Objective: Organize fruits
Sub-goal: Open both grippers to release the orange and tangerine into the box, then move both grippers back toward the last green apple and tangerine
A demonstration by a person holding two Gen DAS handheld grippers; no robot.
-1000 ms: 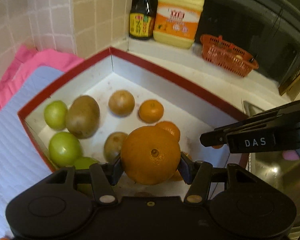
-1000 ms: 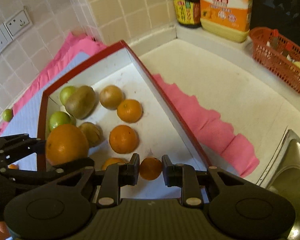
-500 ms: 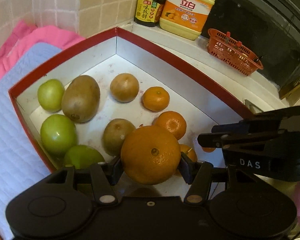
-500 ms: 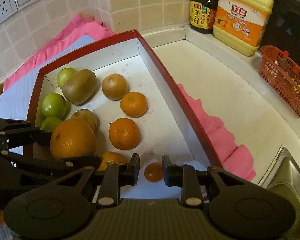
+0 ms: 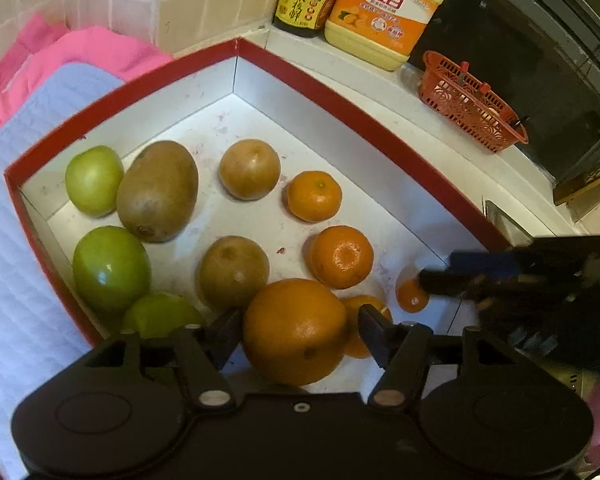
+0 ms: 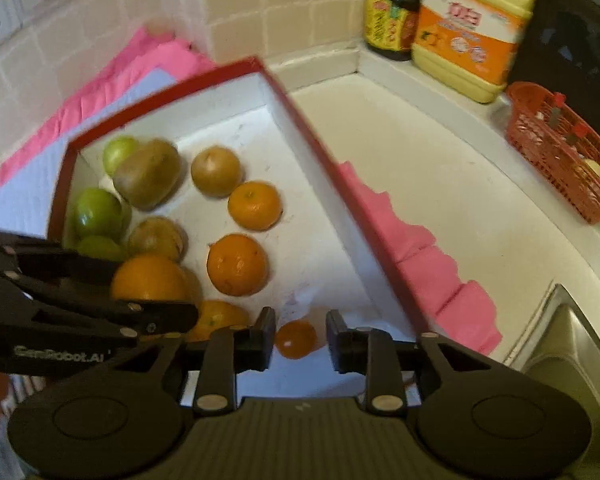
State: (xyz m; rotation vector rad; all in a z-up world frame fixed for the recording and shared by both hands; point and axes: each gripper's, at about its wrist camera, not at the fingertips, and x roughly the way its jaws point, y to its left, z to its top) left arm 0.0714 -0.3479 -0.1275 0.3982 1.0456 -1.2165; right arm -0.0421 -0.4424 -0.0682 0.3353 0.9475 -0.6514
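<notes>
Left claw was opening, pads just off the big orange between them; it sat on the box floor near the front. Looked firm, a bit heavy and roll-prone, so grab it across the widest part. Right claw was opening too, the tiny mandarin loose between the pads: light, soft, easy to squash. Both claws tilted steeply down. Further back: kiwis, green fruit.

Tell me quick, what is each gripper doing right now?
Left gripper: jaws opening, letting go of the big round orange that sits between them.
Right gripper: jaws opening, the tiny orange fruit lies loose between them.
</notes>
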